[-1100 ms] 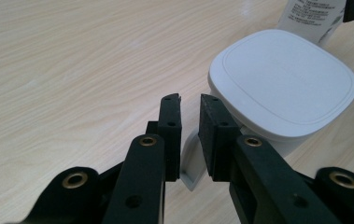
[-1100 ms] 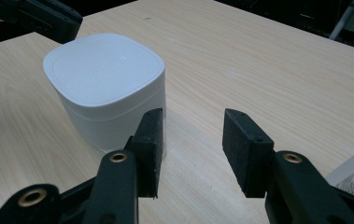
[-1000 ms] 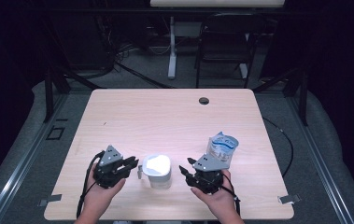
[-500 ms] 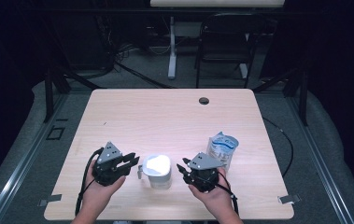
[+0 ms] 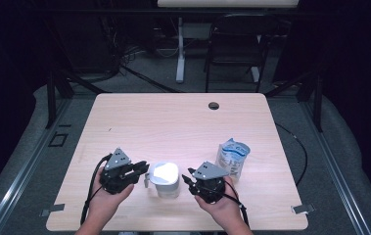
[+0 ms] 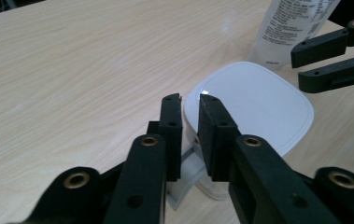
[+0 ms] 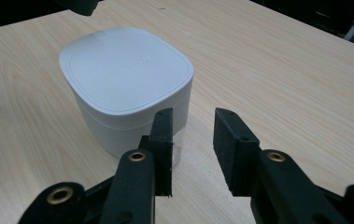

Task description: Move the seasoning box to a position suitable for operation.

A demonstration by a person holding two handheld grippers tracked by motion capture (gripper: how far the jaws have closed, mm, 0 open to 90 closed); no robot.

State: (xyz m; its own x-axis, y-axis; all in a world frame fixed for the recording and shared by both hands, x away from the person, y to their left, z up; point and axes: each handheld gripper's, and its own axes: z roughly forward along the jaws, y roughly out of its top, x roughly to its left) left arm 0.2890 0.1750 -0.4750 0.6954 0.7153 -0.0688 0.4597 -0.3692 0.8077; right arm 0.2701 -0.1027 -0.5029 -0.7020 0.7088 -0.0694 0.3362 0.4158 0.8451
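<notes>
Standing between the two tools, a white container (image 5: 165, 178) with a rounded-square lid is being flanked near the front edge of the counter (image 5: 173, 117). The left tool (image 5: 141, 171) is being held by the person's left hand (image 5: 105, 198), and its jaws are being kept only a narrow gap apart. In the left gripper view, a pale tab (image 6: 184, 179) at the container's side is being seen in that gap, low down between the jaws; whether it is actually being pinched cannot be told. The container's lid is lying just beyond and to the right of those jaw tips there.

The right tool (image 5: 189, 179) is being held by the right hand (image 5: 220, 205) with its jaws spread and released. In the right gripper view, the container (image 7: 127, 88) is being seen just ahead and to the left of the jaws, with the left jaw close beside its wall and nothing between the pads. A white and blue pouch (image 5: 232, 159) is being left upright just behind the right tool, on its outer side, apart from the container.
</notes>
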